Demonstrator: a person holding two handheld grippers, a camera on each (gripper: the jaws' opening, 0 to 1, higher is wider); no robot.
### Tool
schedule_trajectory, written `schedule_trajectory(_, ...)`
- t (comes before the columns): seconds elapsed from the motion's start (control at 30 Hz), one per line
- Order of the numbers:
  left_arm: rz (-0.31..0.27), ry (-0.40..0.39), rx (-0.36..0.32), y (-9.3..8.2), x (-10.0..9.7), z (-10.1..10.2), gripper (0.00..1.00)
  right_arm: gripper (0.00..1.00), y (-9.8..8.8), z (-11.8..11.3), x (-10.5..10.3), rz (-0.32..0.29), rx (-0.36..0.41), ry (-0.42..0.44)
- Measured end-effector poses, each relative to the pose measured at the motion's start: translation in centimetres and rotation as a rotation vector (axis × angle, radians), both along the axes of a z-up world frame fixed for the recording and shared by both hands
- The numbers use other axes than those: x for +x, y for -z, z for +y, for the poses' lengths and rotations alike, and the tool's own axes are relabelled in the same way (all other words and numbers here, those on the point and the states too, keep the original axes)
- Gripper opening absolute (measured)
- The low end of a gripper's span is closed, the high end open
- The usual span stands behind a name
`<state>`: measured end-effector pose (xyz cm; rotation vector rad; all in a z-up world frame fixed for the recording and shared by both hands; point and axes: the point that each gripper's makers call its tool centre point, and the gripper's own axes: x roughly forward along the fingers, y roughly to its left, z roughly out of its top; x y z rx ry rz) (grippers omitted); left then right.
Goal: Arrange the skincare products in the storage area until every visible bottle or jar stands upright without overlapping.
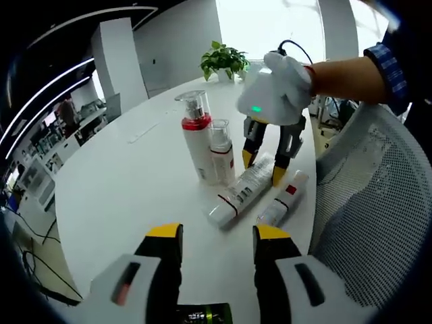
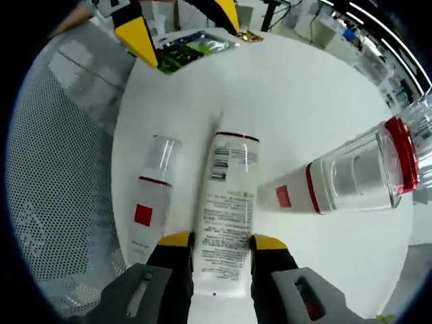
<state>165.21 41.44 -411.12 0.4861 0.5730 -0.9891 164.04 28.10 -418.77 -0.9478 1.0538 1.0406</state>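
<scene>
Round white table (image 1: 121, 182), bare across its far half. Potted plant (image 1: 225, 62) at the far edge, ahead of the left tongs. Bright window (image 1: 266, 27) behind it. White pillar (image 1: 120, 64) far left, ceiling light strips (image 1: 47, 84) beside it. Grey mesh chair (image 1: 371, 202) right of the left tongs.

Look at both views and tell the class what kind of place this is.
Probably an open-plan office or lab: a large round white table with a mesh office chair beside it, a potted plant, and desks with equipment in the background.
</scene>
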Motion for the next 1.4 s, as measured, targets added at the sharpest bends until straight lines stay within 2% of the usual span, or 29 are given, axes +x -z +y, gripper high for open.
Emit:
schedule_trajectory(0.13,0.004,0.003,0.007,0.2,0.0,0.0,0.35,0.26,-1.1,-0.1,0.2,-0.034,-0.031,-0.028)
schedule_trajectory(0.33,0.005,0.015,0.029,0.6,-0.3,0.0,0.35,0.26,-2.2,0.5,-0.7,-0.024,-0.044,-0.069)
schedule_trajectory(0.83,0.003,0.046,0.041,1.0,-0.8,-0.6,0.35,0.26,-4.2,3.8,-1.3,-0.055,-0.049,-0.169)
schedule_trajectory(1.1,0.026,0.11,0.096,3.3,-1.6,-1.7,0.35,0.26,-4.1,5.5,-1.3,-0.048,-0.057,-0.223)
schedule_trajectory(1.4,0.073,0.087,0.126,5.8,-1.1,-1.0,0.35,0.26,-3.7,7.3,-1.2,-0.024,-0.044,-0.261)
